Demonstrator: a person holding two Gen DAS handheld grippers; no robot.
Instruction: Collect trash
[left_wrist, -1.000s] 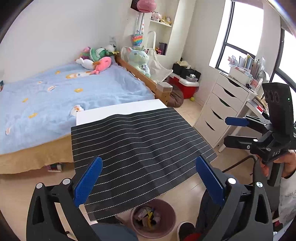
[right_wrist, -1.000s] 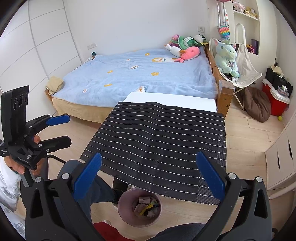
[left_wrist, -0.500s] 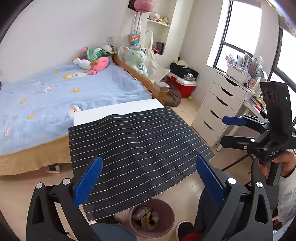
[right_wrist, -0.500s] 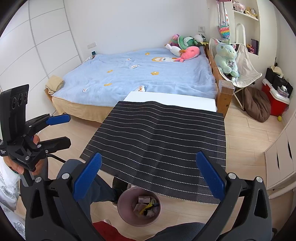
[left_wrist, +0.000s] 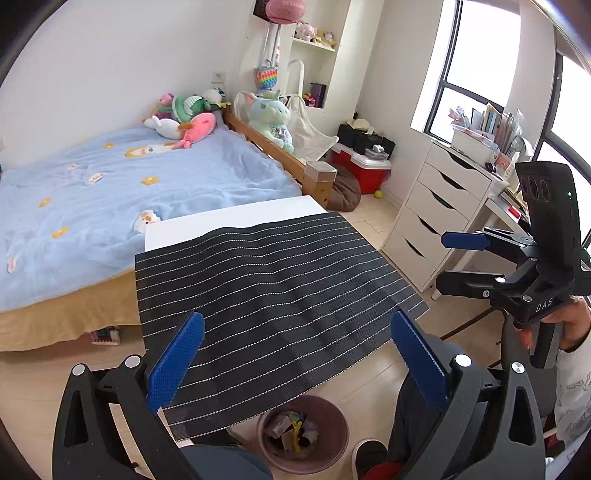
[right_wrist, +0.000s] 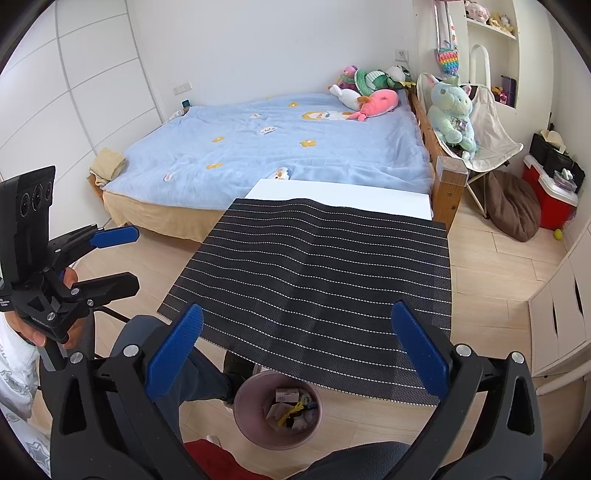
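Left wrist view: left gripper (left_wrist: 295, 354) and right gripper (right_wrist: 297, 347) fingers apart, empty, hovering; bin (right_wrist: 245, 417) lower centre risking knocks from the person's legs.

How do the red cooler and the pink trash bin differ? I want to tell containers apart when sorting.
The red cooler is boxy with a shut white lid; the pink trash bin is round and open-topped. The cooler sits by the wall carrying items on top; the bin stands at the table's near edge holding trash inside. Both rest on the floor.

Woven matt mat (left_wrist: 273, 288), smooth plastic bin (right_wrist: 258, 432), wood floor (right_wrist: 491, 258)
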